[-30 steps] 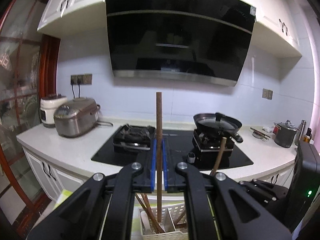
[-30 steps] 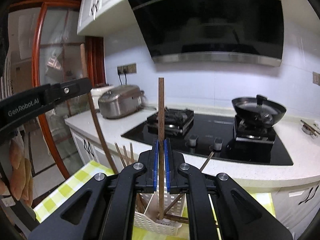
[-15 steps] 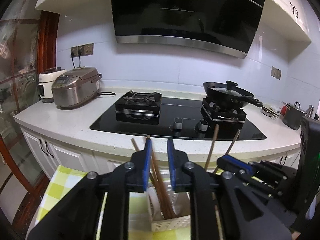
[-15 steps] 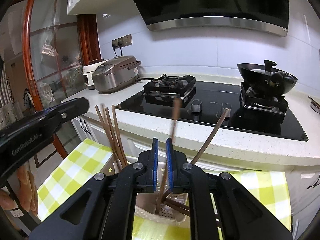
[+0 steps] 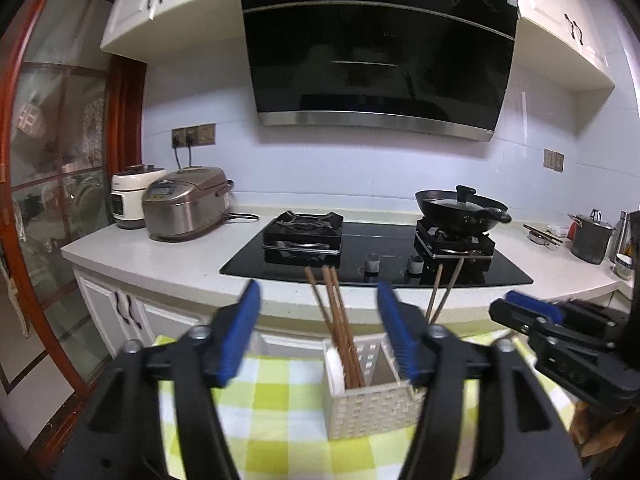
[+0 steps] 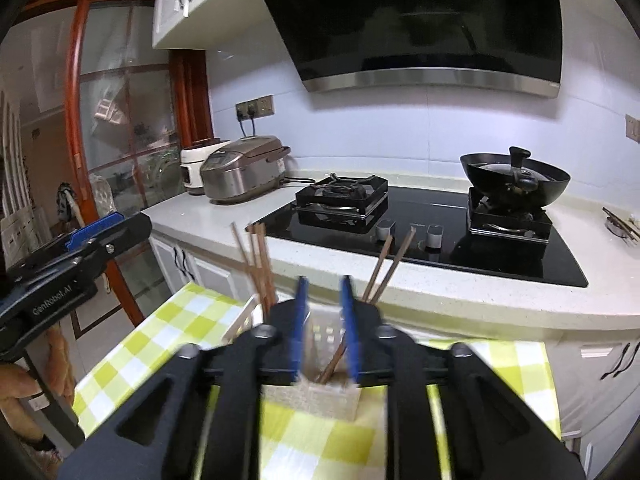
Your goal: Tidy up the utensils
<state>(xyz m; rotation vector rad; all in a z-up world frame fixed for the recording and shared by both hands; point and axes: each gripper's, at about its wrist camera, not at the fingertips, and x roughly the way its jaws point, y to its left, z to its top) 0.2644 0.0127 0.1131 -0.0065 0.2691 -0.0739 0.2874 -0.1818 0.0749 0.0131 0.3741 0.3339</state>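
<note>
Now both tools are empty: left gripper [image 5: 318,330] spread wide, right gripper [image 6: 323,326] parted narrowly, each hovering above the white basket [image 5: 370,406] on the checked cloth [image 5: 280,420]. Chopsticks [image 5: 338,320] lean inside it in two bunches. I judge a straight-up retreat best, avoiding the leaning tips.

A black range hood [image 5: 376,60] hangs on the pale tiled wall [image 5: 360,168] directly above a black glass cooktop [image 5: 376,256] set in a white counter [image 5: 160,256]. White upper cabinets [image 5: 168,0] flank the hood on both sides, and left of the cooktop stands a red-framed glass door [image 5: 52,184]. Below the cooktop, white lower cabinets [image 5: 120,312] have dark handles.
</note>
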